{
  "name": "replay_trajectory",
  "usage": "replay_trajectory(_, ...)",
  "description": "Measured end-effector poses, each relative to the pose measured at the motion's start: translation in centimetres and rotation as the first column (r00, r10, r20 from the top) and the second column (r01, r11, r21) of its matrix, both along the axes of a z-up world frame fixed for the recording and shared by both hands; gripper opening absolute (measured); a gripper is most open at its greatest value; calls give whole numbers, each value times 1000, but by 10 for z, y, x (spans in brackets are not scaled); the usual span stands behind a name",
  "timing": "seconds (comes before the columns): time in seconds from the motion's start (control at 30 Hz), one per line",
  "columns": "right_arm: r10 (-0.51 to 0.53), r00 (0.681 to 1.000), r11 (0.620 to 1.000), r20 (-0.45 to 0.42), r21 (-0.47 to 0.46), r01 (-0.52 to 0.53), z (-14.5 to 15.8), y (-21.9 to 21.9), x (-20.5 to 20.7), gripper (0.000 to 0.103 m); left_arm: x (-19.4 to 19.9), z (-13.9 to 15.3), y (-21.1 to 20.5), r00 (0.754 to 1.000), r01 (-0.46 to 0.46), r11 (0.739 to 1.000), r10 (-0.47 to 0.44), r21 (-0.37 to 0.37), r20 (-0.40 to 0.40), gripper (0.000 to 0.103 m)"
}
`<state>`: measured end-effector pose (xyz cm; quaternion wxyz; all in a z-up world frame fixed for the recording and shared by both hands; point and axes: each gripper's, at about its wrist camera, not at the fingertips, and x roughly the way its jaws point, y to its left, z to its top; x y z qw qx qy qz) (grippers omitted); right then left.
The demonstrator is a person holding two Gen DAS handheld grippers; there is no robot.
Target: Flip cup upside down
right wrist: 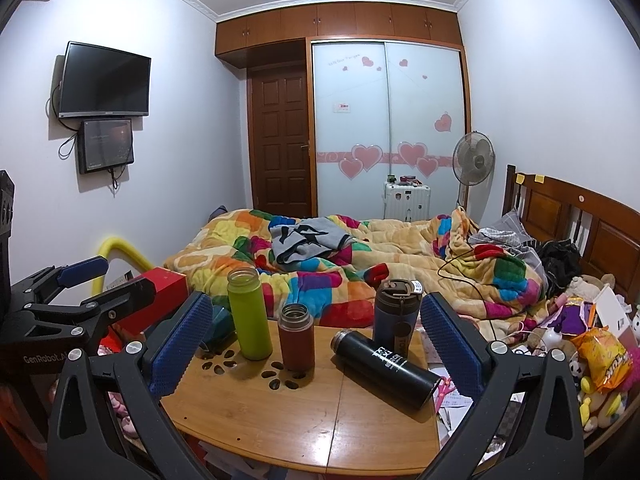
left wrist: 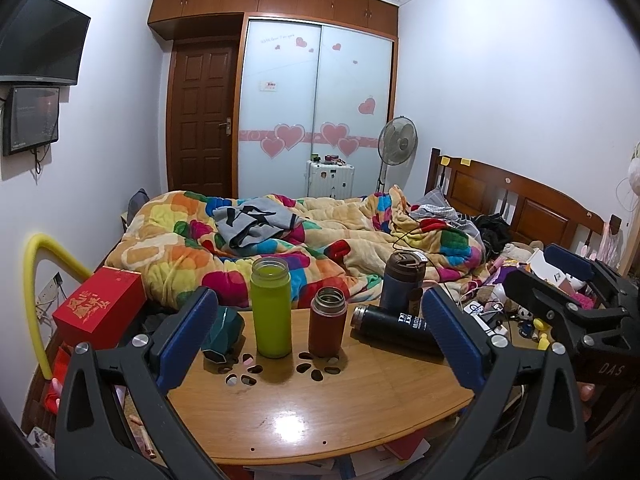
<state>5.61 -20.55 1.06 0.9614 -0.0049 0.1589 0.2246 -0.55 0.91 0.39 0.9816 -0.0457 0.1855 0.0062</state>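
Note:
On the small wooden table (left wrist: pixel 320 412) stand a tall green cup (left wrist: pixel 271 307), open at the top, a shorter red-brown cup (left wrist: pixel 327 322), open at the top, and a dark blue lidded tumbler (left wrist: pixel 400 283). A black flask (left wrist: pixel 394 330) lies on its side. A teal cup (left wrist: pixel 222 332) lies tilted at the left. My left gripper (left wrist: pixel 316 336) is open and empty, in front of the cups. My right gripper (right wrist: pixel 316 344) is open and empty; it also shows in the left wrist view (left wrist: pixel 560 276). The same cups show in the right wrist view: green (right wrist: pixel 249 314), red-brown (right wrist: pixel 296 337), black flask (right wrist: pixel 386 368), tumbler (right wrist: pixel 396 314).
A bed with a colourful quilt (left wrist: pixel 300 248) lies behind the table. A red box (left wrist: pixel 100 306) and a yellow foam tube (left wrist: pixel 34 280) stand at the left. Toys and clutter (right wrist: pixel 592 352) lie at the right. Papers lie under the table.

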Motion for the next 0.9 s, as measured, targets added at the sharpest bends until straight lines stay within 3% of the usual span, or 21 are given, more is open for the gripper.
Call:
replay_trajectory(0.3, 2, 1000, 1000, -7, 2, -2, -5, 1, 1, 103, 1, -3, 2, 1000, -2, 1000, 2, 1, -9, 103)
replay_trajectory(0.53, -7, 1000, 1000, -23, 4, 7, -15, -1, 10, 103, 24, -17, -6, 999, 1, 1000, -1, 7, -48, 103)
replay_trajectory(0.7, -28, 997, 1000, -68, -5, 27, -32, -8, 27, 103, 65, -57, -13, 985, 20, 1000, -22, -12, -174, 103)
replay_trajectory(0.9, -67, 987, 997, -149, -56, 60, -65, -19, 51, 103, 120, -129, -19, 937, 38, 995, -66, -87, -342, 103)
